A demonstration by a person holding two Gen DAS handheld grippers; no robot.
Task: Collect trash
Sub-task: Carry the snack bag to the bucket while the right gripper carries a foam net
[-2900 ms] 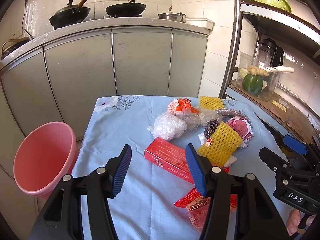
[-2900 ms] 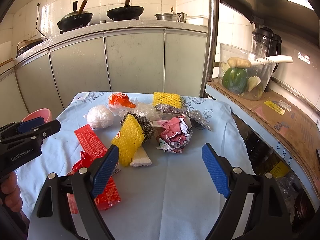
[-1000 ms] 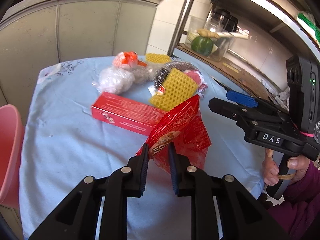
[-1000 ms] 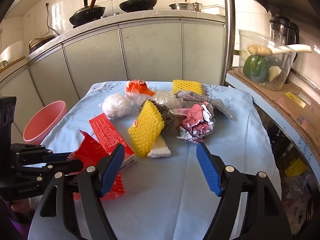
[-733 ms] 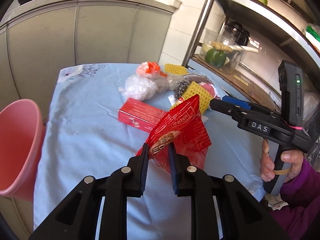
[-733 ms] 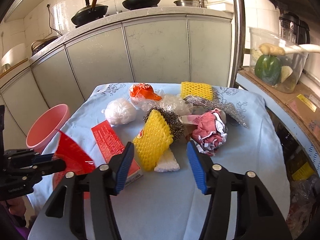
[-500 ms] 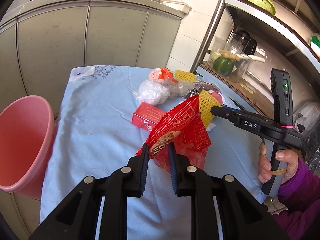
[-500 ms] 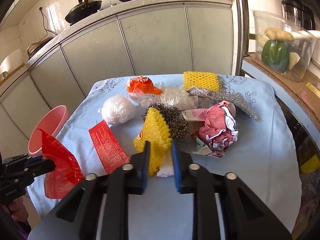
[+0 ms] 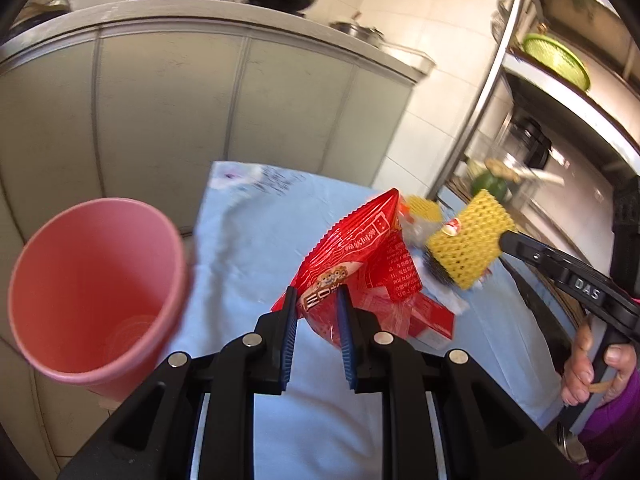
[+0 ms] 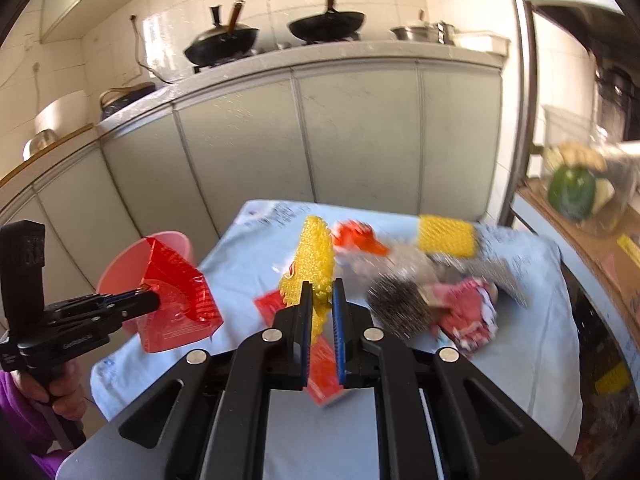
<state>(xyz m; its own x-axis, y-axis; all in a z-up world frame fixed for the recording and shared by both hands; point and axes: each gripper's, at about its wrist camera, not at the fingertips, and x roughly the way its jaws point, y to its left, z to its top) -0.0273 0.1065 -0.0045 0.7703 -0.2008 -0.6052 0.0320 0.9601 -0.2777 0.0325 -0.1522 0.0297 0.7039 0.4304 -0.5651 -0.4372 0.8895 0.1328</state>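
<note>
I'm mid-carry: the pink bin (image 9: 96, 292) sits left of the tabletop (image 9: 248, 236), my left claw (image 9: 316, 320) pinching a red wrapper (image 9: 352, 256) beside it. My right claw (image 10: 320, 316) grips yellow foam netting (image 10: 314, 264) above the tabletop. Next, I'd say, swing each over the bin and release.

Two yellow foam nets (image 10: 310, 256) (image 10: 446, 236), one pink bin (image 9: 92, 288), two woks (image 10: 222, 46) (image 10: 326, 24).

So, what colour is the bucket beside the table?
Pink bucket, clearest in the left wrist view.

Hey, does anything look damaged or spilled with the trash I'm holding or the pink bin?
Nothing stands out. The left gripper holds a red wrapper, the right gripper holds yellow foam netting, and the pink bin stands upright.
</note>
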